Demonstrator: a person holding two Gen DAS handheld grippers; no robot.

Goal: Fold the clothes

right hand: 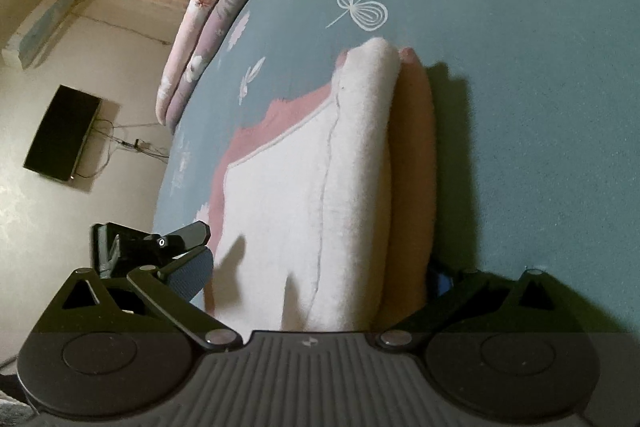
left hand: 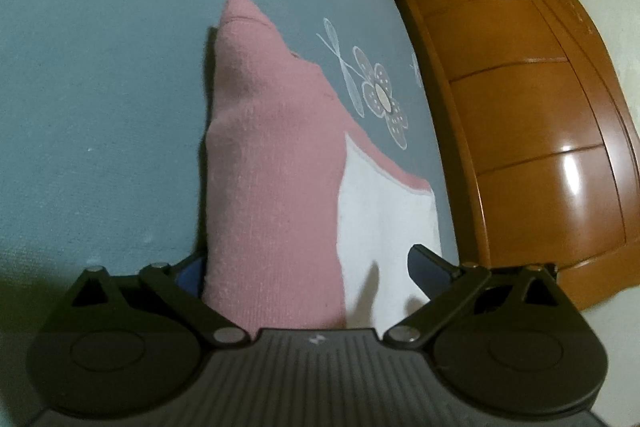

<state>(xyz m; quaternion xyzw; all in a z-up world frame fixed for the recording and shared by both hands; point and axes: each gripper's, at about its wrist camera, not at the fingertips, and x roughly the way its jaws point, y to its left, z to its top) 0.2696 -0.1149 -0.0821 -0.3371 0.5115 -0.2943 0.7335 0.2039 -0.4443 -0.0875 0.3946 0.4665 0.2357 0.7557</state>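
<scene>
Lying on the blue flowered bedspread (left hand: 100, 87) near its edge by the wooden headboard (left hand: 540, 107), the pink-and-white garment (left hand: 272, 187) sits doubled over, a raised fold running through both grippers. The left gripper (left hand: 308, 275) and right gripper (right hand: 320, 275) each have fingers spread wide around that fold, not pinching. With nothing clamped, the thick knit could spring open or slump sideways.
</scene>
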